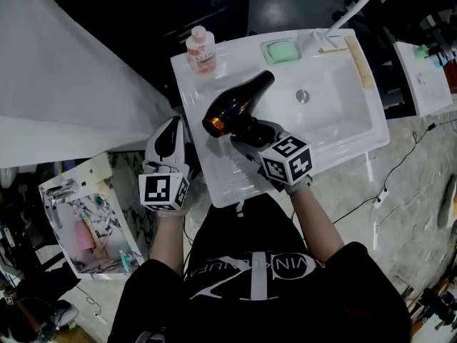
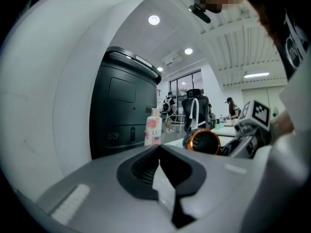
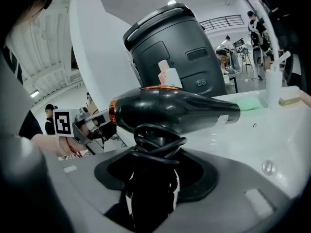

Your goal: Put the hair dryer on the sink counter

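The hair dryer [image 1: 239,106] is black with an orange ring at its rear end, and its cord is wound round the handle. My right gripper [image 1: 246,131] is shut on that wrapped handle [image 3: 154,147]. It holds the barrel [image 3: 175,113] level over the left part of the white sink counter [image 1: 214,174], nozzle toward the soap dish. Whether the dryer touches the counter I cannot tell. My left gripper [image 1: 168,140] hovers at the counter's left edge. Its jaws meet with nothing between them [image 2: 159,152]. From there the dryer's orange ring [image 2: 204,142] shows ahead.
A pink-labelled bottle [image 1: 201,48] stands at the counter's back left, with a green soap dish [image 1: 282,50] beside it. The basin [image 1: 335,120] with its drain [image 1: 303,96] lies right of the dryer, the faucet [image 1: 353,6] behind it. A white tray of tools [image 1: 78,227] sits lower left.
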Motion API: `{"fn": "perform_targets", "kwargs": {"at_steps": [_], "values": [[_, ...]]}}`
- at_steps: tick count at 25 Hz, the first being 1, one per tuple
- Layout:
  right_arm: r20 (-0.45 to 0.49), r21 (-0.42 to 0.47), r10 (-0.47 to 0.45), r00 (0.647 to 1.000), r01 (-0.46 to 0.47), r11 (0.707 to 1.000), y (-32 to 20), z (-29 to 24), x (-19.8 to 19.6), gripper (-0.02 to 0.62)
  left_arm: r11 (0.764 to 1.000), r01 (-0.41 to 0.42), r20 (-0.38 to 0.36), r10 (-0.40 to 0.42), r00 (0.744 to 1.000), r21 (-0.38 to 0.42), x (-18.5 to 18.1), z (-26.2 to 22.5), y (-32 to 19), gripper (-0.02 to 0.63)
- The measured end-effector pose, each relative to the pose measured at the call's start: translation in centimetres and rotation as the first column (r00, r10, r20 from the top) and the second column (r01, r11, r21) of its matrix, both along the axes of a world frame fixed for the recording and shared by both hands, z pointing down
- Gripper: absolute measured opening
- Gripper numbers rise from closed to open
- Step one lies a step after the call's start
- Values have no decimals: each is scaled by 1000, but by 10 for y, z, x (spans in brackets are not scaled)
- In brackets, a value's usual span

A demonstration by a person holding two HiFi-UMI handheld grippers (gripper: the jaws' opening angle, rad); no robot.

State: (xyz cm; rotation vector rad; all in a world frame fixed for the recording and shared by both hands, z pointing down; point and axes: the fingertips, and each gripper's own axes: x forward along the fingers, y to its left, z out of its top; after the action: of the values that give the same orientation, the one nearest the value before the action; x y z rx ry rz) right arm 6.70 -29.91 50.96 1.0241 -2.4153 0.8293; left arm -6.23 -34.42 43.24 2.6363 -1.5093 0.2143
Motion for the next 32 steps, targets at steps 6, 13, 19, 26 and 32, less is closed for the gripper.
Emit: {"fn": "perform_targets", "kwargs": {"at_steps": [6,13,19,26,32], "values": [[-45,-21,-57,997,56,998,-24,15,-5,255,998,53,-6,-53,999,-30,-1,13,-9,0],[-101,-39,-85,991,81,996,-52,31,-17,255,991,117,-46,-121,992,-64,-2,15,-13,0],[-144,-16,-114,983,113,993,-70,46,-29,255,985,156,-38,-159,987,-77,-8,24,-14,0],[-192,13,-150,970,155,988,-78,55,-38,255,977,190,-35,-194,980,-94,-17,31,-12,0],[-245,25,-170,955,181,983,-83,62,-43,256,973,205,-33,-210,977,-107,-20,35,-5,0]]}}
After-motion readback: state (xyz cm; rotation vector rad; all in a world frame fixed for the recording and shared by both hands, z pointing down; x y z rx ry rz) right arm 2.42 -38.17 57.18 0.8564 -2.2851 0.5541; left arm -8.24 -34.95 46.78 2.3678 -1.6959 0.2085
